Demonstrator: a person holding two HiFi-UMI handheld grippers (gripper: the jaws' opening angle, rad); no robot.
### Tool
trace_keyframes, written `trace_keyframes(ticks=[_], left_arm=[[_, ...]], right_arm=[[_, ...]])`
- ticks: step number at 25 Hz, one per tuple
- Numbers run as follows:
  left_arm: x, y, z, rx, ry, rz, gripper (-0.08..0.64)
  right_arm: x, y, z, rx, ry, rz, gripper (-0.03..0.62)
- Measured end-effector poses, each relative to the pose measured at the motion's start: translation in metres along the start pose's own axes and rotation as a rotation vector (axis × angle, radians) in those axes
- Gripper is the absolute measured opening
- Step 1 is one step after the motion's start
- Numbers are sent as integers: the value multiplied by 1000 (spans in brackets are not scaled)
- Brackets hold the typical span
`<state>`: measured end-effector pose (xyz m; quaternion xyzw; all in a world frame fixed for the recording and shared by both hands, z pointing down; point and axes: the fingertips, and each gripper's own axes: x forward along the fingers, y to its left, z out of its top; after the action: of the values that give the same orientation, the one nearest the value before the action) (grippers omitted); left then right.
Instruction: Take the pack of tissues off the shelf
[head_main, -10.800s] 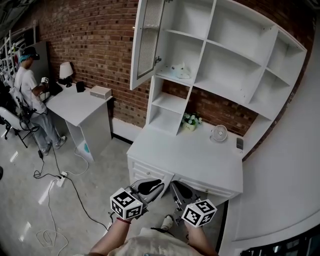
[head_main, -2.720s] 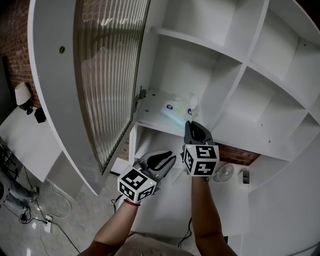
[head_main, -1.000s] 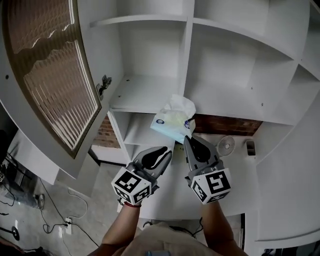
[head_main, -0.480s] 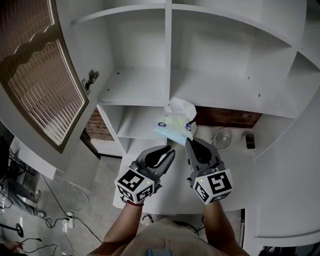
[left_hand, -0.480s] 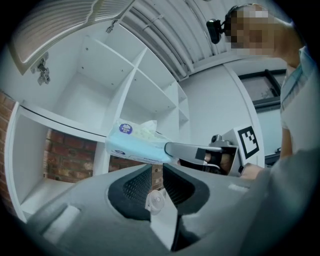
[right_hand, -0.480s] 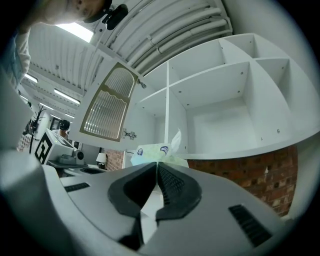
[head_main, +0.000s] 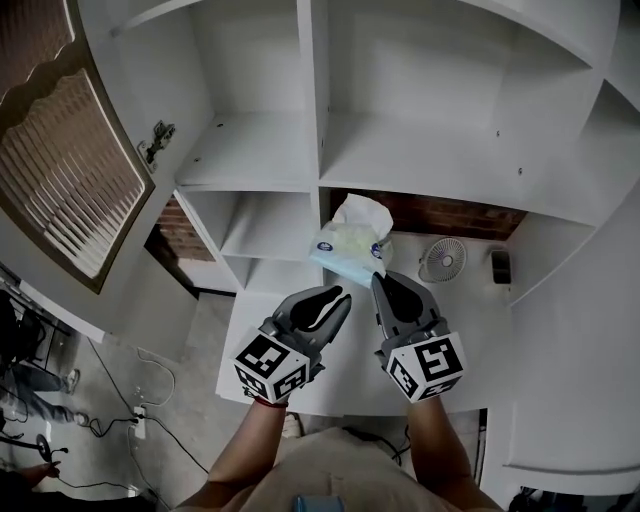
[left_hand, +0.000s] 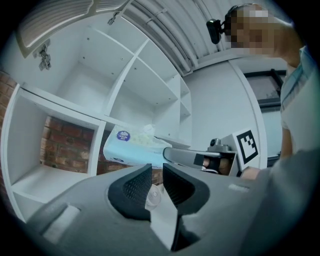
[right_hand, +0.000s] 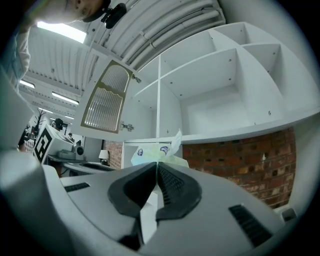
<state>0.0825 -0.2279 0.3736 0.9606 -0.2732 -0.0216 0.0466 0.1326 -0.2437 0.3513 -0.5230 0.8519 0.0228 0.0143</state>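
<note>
The pack of tissues (head_main: 348, 248), pale blue-green with a white tissue sticking out of its top, hangs in the air in front of the white shelf unit (head_main: 400, 180). My right gripper (head_main: 378, 278) is shut on its near edge and holds it up. In the right gripper view the pack (right_hand: 150, 152) shows just beyond the closed jaws (right_hand: 156, 164). My left gripper (head_main: 343, 294) is beside it on the left, apart from the pack. Its jaws (left_hand: 156, 167) stand a narrow gap apart with nothing between them. The left gripper view shows the pack (left_hand: 131, 147) past those jaws.
The shelf compartments are bare. A glass-fronted cabinet door (head_main: 60, 170) stands open at the left. Below, on the white desk (head_main: 330, 395), are a small fan (head_main: 441, 259) and a dark device (head_main: 500, 264). Cables (head_main: 110, 420) lie on the floor at the left.
The pack has come off the shelf in my right gripper and now hangs lower, in front of the brick gap. Both grippers have drawn back slightly; the left stays empty.
</note>
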Motion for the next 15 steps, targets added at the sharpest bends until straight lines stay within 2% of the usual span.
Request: trace_keyframes(ticks=[15], left_arm=[[11,-15,-46,-45,64,35,74]], right_arm=[[-20,-13,-55,31,85,13,23]])
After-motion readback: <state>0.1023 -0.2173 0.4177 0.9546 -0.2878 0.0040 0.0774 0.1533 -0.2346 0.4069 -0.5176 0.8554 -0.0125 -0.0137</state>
